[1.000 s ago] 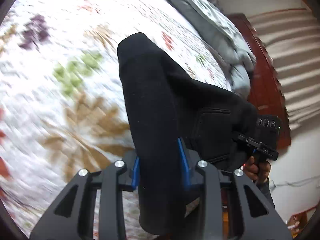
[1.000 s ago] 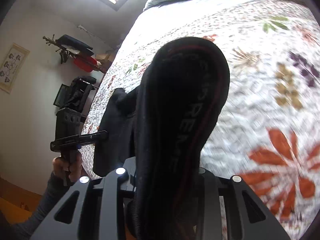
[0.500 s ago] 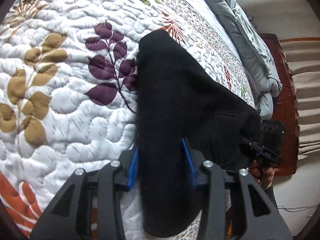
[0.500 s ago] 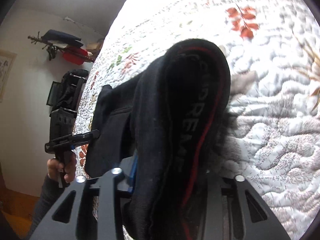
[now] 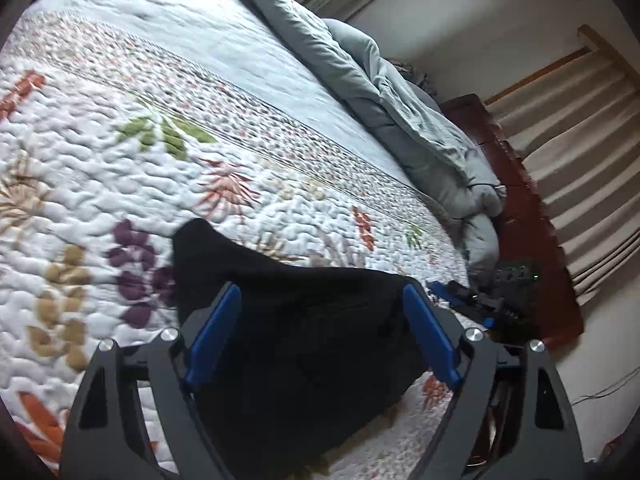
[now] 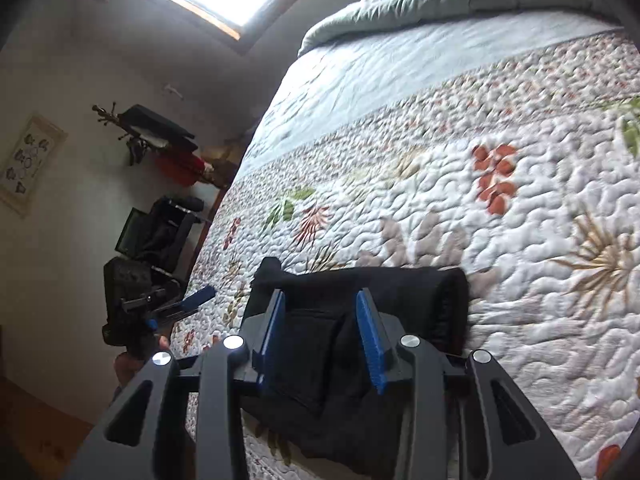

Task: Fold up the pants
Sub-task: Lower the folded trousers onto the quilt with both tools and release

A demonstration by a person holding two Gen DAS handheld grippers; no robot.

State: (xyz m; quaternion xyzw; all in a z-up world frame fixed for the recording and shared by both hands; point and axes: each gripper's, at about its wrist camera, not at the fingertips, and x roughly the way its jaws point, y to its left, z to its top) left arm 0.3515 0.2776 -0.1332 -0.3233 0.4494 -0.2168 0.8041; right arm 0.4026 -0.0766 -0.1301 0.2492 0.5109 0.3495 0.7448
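The black pants [image 5: 288, 344] lie folded into a compact bundle on the floral quilt [image 5: 120, 184] of the bed, near its close edge. The left hand-held gripper [image 5: 320, 336] stands over the bundle with its blue pads [image 5: 214, 336] spread wide and its jaws opening; the cloth lies between them, but neither pad presses on it. In the right wrist view the right hand-held gripper [image 6: 322, 332] sits over the same pants [image 6: 400, 292], its jaws partly apart and closing; dark fabric lies between the blue pads [image 6: 370, 340], and no firm pinch is visible, with a gap showing on either side of the fold. The rolled end of the bundle lies to the right of that gripper. A grey duvet [image 5: 400, 112] is bunched at the far side of the bed. The other gripper [image 6: 176, 300] shows at the left, beside the bed edge, with a person's hand [image 6: 132, 360] below it.
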